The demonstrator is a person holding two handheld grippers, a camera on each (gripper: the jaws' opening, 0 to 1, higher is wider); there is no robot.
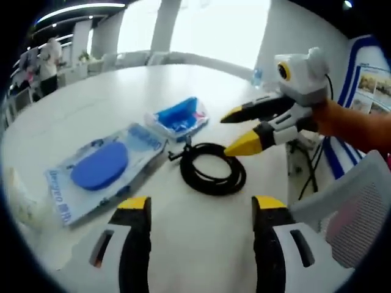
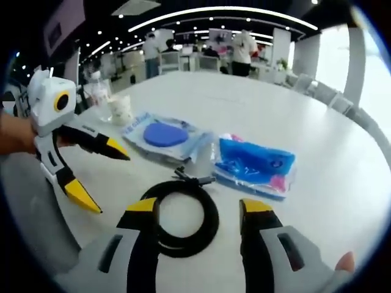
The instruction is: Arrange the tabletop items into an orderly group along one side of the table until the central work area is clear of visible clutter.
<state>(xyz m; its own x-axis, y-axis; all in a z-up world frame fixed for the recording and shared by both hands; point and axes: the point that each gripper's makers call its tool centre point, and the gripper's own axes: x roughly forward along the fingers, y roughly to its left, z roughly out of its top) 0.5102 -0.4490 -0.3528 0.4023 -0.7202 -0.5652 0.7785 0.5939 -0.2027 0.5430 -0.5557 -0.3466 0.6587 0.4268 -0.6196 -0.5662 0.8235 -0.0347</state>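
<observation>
A coiled black cable [image 1: 212,168] [image 2: 181,220] lies on the white table [image 1: 116,91] [image 2: 232,97]. Beside it sit a clear packet holding a round blue pad [image 1: 99,165] [image 2: 164,135] and a smaller blue packet [image 1: 179,117] [image 2: 253,162]. My left gripper [image 1: 201,204] [image 2: 104,177] is open just in front of the coil, nothing between its yellow-tipped jaws. My right gripper [image 2: 200,206] [image 1: 234,130] is open too, its jaws standing over the near side of the coil from the opposite side, empty.
A paper cup [image 2: 121,110] and a clear bottle [image 2: 98,88] stand past the pad packet. A white mesh chair [image 1: 351,210] is beside the table edge, with a poster stand [image 1: 366,85] behind. People stand in the far office area [image 2: 241,52].
</observation>
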